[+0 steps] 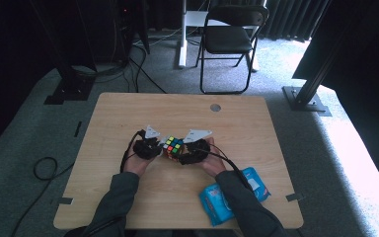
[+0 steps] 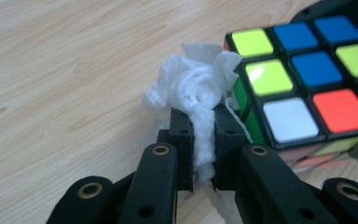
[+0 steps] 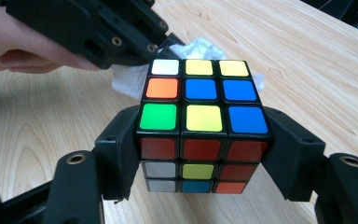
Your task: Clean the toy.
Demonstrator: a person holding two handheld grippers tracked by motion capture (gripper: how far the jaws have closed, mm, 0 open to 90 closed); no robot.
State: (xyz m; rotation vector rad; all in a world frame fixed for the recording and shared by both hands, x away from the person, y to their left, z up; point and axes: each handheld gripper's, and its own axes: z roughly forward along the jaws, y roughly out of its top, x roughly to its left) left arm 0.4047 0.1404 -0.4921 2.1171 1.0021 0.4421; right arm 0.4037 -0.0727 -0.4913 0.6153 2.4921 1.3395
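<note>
— Between the jaws of our right claw (image 3: pixel 200 154) we hold the puzzle cube (image 3: pixel 203 121). The jaws squeeze it from both sides, and it sits a little above the counter (image 3: pixel 307 60).

— And our left claw (image 2: pixel 203 144)?

— It pinches a white crumpled wipe (image 2: pixel 196 93). The wipe sticks out past the jaw tips and touches the side of the cube, by the green squares.

— What colours do we see on top of the cube?

— White, yellow, orange, blue and green. The side facing our right claw's camera is mostly red.

— Where are we on the counter?

— Near the middle. From the high view, our left claw (image 1: pixel 148 147) and our right claw (image 1: pixel 196 150) sit close together, with the cube (image 1: pixel 173 146) between them. Our hands and grey sleeves come in from the near edge.

— Anything else around us?

— A blue pack of wipes (image 1: pixel 234 194) lies by our right arm, near the edge. Past the counter, a black folding chair (image 1: pixel 229 42) stands on the grey carpet.
</note>
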